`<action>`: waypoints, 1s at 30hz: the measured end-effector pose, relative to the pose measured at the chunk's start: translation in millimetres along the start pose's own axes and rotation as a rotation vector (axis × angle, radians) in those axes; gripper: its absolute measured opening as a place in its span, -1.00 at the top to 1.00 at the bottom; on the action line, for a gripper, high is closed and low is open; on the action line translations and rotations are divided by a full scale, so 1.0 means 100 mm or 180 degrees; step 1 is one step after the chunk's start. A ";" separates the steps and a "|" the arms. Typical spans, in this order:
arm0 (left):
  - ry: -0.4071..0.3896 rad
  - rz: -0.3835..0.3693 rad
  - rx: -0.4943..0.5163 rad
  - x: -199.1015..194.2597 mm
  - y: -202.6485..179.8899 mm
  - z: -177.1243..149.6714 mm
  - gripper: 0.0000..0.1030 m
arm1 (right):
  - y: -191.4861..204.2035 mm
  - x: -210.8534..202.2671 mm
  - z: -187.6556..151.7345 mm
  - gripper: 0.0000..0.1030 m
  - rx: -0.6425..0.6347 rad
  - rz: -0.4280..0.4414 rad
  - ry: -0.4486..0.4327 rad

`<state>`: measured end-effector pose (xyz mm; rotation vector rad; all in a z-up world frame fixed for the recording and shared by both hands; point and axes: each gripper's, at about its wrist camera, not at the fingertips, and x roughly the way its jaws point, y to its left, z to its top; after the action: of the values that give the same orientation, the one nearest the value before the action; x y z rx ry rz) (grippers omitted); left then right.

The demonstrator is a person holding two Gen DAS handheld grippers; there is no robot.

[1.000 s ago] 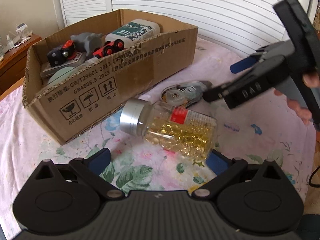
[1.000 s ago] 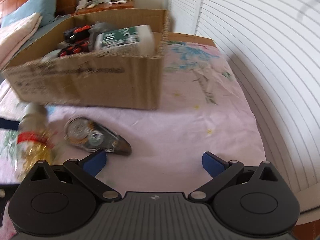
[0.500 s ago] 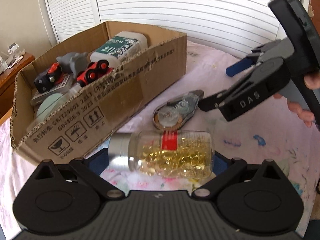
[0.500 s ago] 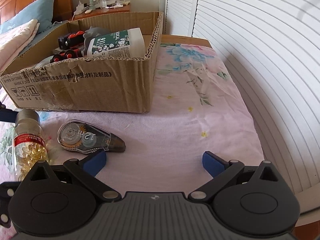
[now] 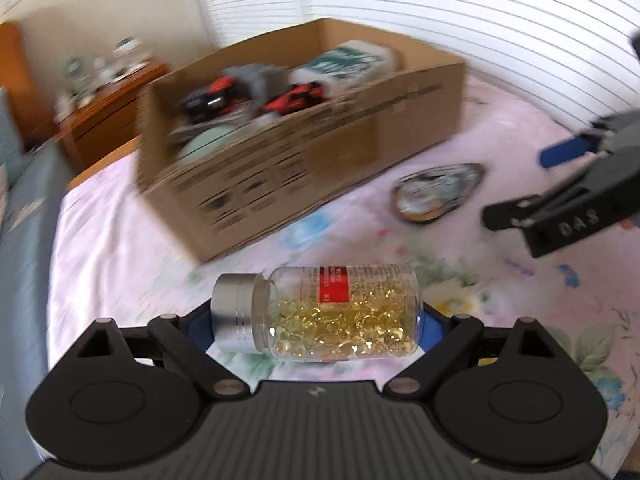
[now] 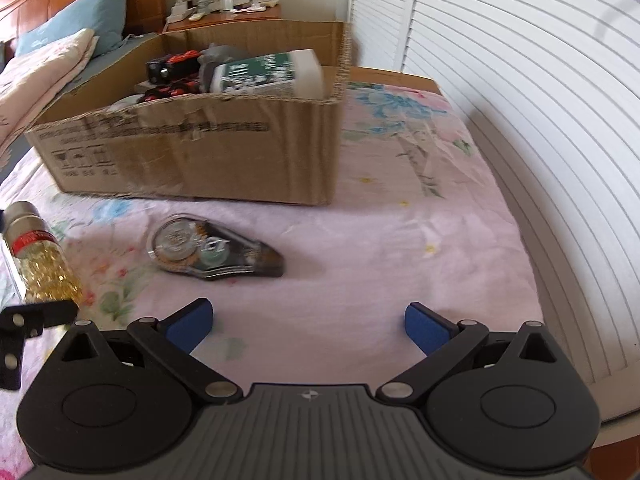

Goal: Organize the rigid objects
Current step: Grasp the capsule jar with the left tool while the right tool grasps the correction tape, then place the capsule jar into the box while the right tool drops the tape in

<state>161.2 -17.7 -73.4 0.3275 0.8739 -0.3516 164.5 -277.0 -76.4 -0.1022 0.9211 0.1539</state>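
The capsule bottle [image 5: 320, 312], clear plastic with a silver cap and a red label, full of yellow softgels, lies crosswise between the blue pads of the left gripper [image 5: 318, 326]. Its cap points to 9 o'clock and its base to 3 o'clock in the left wrist view. The pads press on cap and base, so the jaws are clamped on the bottle, which appears lifted off the floral bedsheet [image 5: 120, 240]. In the right wrist view the same bottle [image 6: 38, 264] shows at 9 o'clock, cap toward the box, blurred.

At 1 o'clock from the bottle in the left view, the correction tape dispenser [image 5: 436, 192] lies flat on the sheet, apart from everything. In the right view the dispenser [image 6: 212, 250] sits at 11 o'clock of the right gripper [image 6: 308, 326], its dark tip pointing to 3 o'clock. The right gripper's jaws stand wide apart with nothing between them, hovering over bare sheet near the dispenser. Seen from the left camera, the right gripper [image 5: 560, 184] enters at 3 o'clock.

The cardboard box [image 6: 200, 156] stands at 12 o'clock beyond the dispenser, open at the top. Inside are a white bottle with a green label [image 6: 268, 72], red and black toy cars [image 6: 172, 66] and a grey toy [image 5: 260, 78]. White louvred doors [image 6: 520, 100] run along the bed from 12 to 3 o'clock. A wooden nightstand [image 6: 228, 18] stands behind the box.
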 end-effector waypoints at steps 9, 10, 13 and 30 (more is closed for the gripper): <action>0.0023 0.0225 -0.0811 -0.06 0.35 -0.16 -0.81 | 0.29 0.04 0.03 -1.00 -0.0064 0.0055 -0.0063; 0.0020 0.0232 -0.0841 -0.06 0.37 -0.17 -0.81 | 0.32 0.05 0.04 -1.00 -0.0070 0.0059 -0.0076; 0.0005 0.0226 -0.0852 -0.07 0.36 -0.18 -0.81 | 0.42 0.08 0.07 -1.00 -0.0086 0.0078 -0.0128; -0.0059 0.0133 -0.0820 -0.03 0.41 -0.15 -0.80 | 0.56 0.17 0.19 -0.77 0.0006 0.0005 -0.0301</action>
<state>166.9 25.9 -74.0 0.1035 0.8815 -0.1997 179.3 -217.5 -79.6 -0.0917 0.8269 0.1580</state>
